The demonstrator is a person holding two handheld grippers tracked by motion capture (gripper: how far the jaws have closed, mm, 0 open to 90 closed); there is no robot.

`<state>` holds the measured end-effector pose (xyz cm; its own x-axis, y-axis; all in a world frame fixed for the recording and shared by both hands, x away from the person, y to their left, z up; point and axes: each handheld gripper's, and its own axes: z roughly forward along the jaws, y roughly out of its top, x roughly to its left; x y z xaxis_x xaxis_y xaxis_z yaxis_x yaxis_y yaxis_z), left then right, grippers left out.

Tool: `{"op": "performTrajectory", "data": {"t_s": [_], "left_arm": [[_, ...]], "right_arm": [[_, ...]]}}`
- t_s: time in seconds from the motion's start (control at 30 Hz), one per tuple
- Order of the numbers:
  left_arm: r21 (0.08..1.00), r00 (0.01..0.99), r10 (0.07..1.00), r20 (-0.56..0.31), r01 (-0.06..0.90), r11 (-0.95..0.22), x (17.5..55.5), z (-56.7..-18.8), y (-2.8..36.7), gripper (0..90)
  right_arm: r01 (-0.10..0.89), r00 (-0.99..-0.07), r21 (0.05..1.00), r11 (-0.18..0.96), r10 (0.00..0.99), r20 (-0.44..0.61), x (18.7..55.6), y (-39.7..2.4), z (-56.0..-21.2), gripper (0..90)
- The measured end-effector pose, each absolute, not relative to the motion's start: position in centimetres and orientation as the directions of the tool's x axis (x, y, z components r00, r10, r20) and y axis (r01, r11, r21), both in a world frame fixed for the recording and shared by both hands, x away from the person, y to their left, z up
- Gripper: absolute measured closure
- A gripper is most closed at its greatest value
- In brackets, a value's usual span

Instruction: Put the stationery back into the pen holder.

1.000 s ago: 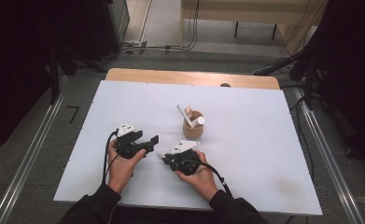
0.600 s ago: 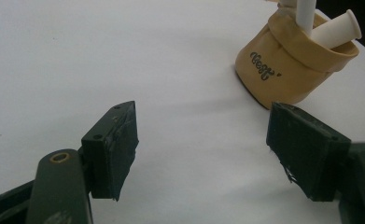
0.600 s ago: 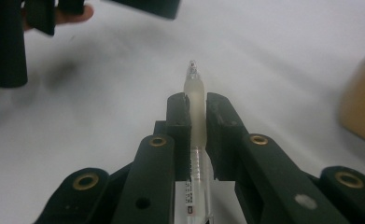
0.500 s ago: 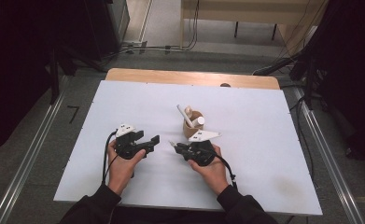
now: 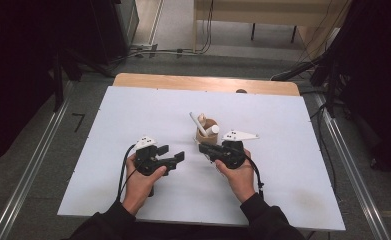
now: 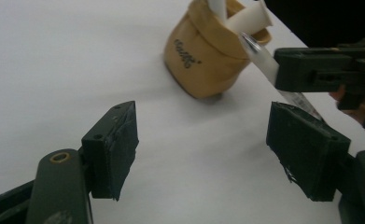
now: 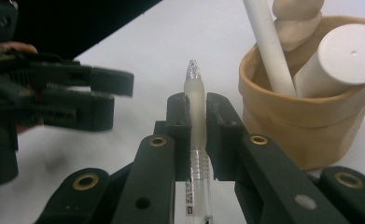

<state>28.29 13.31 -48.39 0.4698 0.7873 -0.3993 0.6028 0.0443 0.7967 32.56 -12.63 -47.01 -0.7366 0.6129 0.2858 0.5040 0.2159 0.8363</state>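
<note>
A tan paper cup [image 5: 206, 134] stands mid-table with a white stick [image 5: 197, 122], a white cylinder [image 5: 212, 129] and a beige piece in it. My right gripper [image 5: 203, 148] is just in front of the cup, shut on a clear pen [image 7: 195, 86] whose tip points past the jaws. In the right gripper view the cup [image 7: 306, 126] is close on the right. My left gripper [image 5: 172, 153] is open and holds nothing, its jaws pointing right toward the cup. From the left gripper view, the cup [image 6: 203, 60] lies ahead, with the right gripper [image 6: 325, 70] and its pen [image 6: 262, 58] beside it.
The white tabletop [image 5: 133, 115] has bare room all around the cup. A wooden strip [image 5: 183, 82] runs along its far edge. Beyond that are dark furniture and cables on the floor. The person's hands and dark sleeves come in from the near edge.
My right gripper, still holding the pen, has moved right and away from the person, up to the cup. The left gripper has shifted slightly right.
</note>
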Motion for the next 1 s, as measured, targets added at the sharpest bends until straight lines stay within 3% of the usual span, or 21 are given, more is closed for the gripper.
{"op": "performTrajectory", "data": {"t_s": [0.6, 1.0], "left_arm": [[0.766, 0.538, 0.682, -0.496, 0.64, 0.052, 28.6, -47.8, 9.6, 29.4], [0.755, 0.562, 0.621, -0.546, 0.651, 0.075, 29.2, -47.4, 7.8, 38.7]], "right_arm": [[0.477, -0.731, 0.865, 0.155, 0.617, 0.293, 33.0, -13.3, -45.5, 78.6], [0.475, -0.733, 0.869, 0.139, 0.608, 0.304, 32.9, -13.1, -45.4, 78.5]]}}
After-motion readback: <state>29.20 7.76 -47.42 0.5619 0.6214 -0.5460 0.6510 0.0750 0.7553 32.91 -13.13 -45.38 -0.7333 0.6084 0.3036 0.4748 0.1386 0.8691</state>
